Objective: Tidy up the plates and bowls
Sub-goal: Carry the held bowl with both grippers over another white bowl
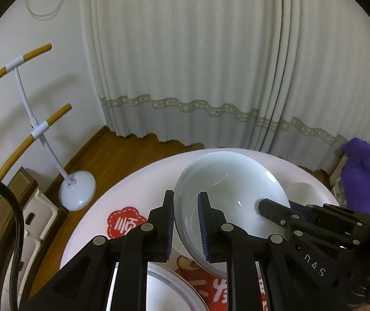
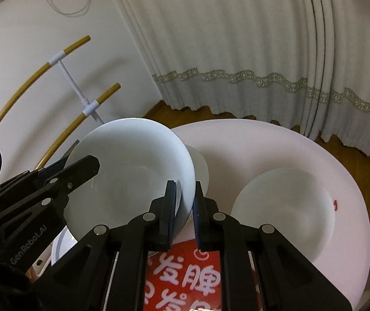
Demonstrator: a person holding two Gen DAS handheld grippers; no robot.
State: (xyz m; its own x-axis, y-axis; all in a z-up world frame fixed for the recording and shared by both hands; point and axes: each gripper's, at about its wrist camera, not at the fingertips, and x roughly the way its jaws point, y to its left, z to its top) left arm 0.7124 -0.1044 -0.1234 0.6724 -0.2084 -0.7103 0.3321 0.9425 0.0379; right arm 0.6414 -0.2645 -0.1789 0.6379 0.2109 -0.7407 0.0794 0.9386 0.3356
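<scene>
A deep white bowl (image 1: 229, 194) hangs tilted above the round white table (image 1: 133, 189), held from both sides. My left gripper (image 1: 186, 197) is shut on its left rim, the blue pads pinching the edge. In the right wrist view the same bowl (image 2: 133, 171) fills the left half, and my right gripper (image 2: 184, 185) is shut on its right rim. The right gripper (image 1: 268, 206) also shows at the bowl's far side in the left wrist view, and the left gripper (image 2: 81, 155) shows at the left in the right wrist view. A second white plate (image 2: 283, 207) rests on the table to the right.
A small white bowl (image 2: 200, 168) stands on the table just behind the held bowl. Another plate (image 1: 169, 292) lies under my left gripper, beside red stickers (image 1: 125, 223). A white stand with a round base (image 1: 77, 190) is on the wooden floor left of the table. Curtains hang behind.
</scene>
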